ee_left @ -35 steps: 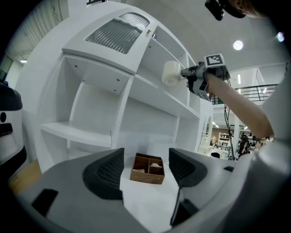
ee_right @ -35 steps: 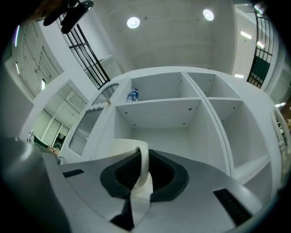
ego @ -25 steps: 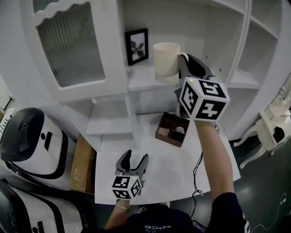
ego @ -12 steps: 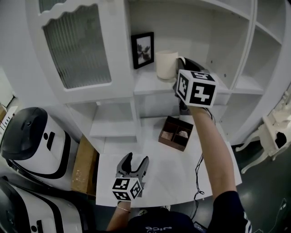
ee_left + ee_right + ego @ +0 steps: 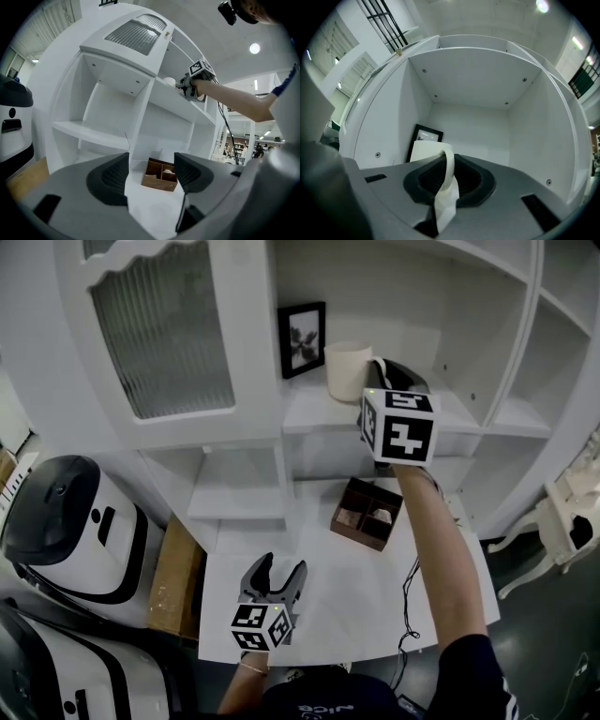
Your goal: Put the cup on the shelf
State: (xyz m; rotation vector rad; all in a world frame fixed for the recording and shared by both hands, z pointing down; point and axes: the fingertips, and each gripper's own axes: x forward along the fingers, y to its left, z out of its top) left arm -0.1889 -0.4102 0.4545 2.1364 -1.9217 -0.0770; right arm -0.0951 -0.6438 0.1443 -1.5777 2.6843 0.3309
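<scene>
A cream cup [image 5: 347,369] stands upright in the white shelf [image 5: 314,411] compartment, right of a framed picture [image 5: 302,337]. I cannot tell whether its base touches the board. My right gripper [image 5: 375,379] reaches in from the right and is shut on the cup's handle. In the right gripper view the handle [image 5: 449,174] sits pinched between the two black pads, with the cup [image 5: 425,151] body just beyond them. My left gripper [image 5: 273,579] hovers low over the white table [image 5: 347,596], open and holding nothing. Between its jaws [image 5: 151,176] only the table shows.
A brown wooden box [image 5: 367,517] with compartments sits on the table under the shelf. A cabinet door with ribbed glass [image 5: 164,329] is left of the compartment. White and black machines [image 5: 56,521] and a cardboard box [image 5: 173,577] stand at the left. A cable [image 5: 412,582] hangs off the table's right edge.
The right gripper has carried the cup deeper into the shelf compartment and slightly lower, closer to the picture. The left gripper has stayed put.
</scene>
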